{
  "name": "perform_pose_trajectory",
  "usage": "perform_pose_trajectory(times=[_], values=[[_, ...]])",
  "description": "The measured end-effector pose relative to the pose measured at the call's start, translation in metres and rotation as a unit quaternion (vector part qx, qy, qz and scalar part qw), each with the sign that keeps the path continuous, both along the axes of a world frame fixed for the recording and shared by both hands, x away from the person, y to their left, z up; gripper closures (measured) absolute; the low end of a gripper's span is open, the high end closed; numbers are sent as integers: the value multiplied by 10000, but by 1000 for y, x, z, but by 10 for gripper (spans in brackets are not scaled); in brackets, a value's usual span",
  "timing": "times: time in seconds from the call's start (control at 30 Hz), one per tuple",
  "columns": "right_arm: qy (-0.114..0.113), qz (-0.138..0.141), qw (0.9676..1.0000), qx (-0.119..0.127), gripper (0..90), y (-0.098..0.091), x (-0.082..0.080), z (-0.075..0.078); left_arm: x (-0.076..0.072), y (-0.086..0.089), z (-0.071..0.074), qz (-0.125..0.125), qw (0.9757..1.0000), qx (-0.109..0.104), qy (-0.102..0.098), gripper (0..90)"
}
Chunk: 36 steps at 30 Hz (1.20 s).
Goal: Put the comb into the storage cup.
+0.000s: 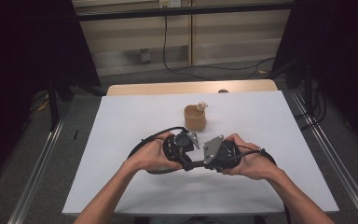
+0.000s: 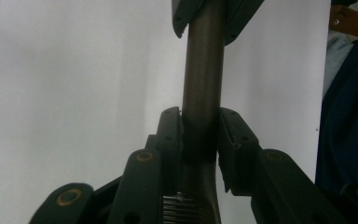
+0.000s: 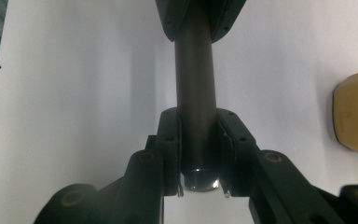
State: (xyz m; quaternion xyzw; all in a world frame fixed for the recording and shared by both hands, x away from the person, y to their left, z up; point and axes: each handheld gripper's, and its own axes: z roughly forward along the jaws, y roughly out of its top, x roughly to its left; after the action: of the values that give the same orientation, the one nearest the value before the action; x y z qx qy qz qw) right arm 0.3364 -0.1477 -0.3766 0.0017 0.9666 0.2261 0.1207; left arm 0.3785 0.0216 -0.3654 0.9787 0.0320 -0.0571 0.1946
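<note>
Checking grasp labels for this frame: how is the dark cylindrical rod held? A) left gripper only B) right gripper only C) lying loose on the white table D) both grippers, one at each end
D: the dark cylindrical rod sits clamped between the right gripper jaws at one end and the left gripper jaws at the other, above the white table.

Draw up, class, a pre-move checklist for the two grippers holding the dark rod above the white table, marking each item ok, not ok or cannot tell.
1. Left gripper clamps the dark rod: ok.
2. Right gripper clamps the rod's other end: ok.
3. Rod held off the white table: ok.
4. Tan cup apart from both grippers: ok.
5. Cup upright: ok.
6. What is in the cup: cannot tell.
</note>
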Motion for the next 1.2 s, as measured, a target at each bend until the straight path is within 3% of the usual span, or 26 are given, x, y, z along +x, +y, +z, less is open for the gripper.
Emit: perform_pose_trajectory(times=[0.17, 0.47, 0.57, 0.7, 0.83, 0.97, 1.03, 1.13, 1.2], values=[[116, -75, 9999, 73, 728, -1, 0, 1, 3, 1, 1, -46, 10000, -25, 20, 704], [231, -152, 9994, 212, 729, -9, -1, 4, 3, 0, 0, 71, 9996, -263, 17, 674], [192, -239, 9992, 273, 729, -11, -1, 4, 5, 2, 0, 156, 9994, -300, -8, 554], [290, -285, 9987, 320, 729, -15, -1, 5, 5, 5, 2, 349, 9981, -499, -136, 390], [284, -378, 9981, 384, 729, -18, -3, 6, 6, 10, 5, 549, 9947, -787, -361, 179], [350, -459, 9969, 531, 729, -23, -2, 9, 2, 16, 11, 737, 9905, -1020, -560, 91], [389, -531, 9962, 568, 729, -28, -2, 8, 0, 22, 16, 768, 9873, -1234, -640, 84], [413, -590, 9955, 611, 729, -32, -2, 7, 0, 33, 23, 891, 9807, -1628, -607, 52], [422, -644, 9948, 673, 729, -36, -3, 6, 2, 41, 24, 985, 9765, -1786, -702, 48]])
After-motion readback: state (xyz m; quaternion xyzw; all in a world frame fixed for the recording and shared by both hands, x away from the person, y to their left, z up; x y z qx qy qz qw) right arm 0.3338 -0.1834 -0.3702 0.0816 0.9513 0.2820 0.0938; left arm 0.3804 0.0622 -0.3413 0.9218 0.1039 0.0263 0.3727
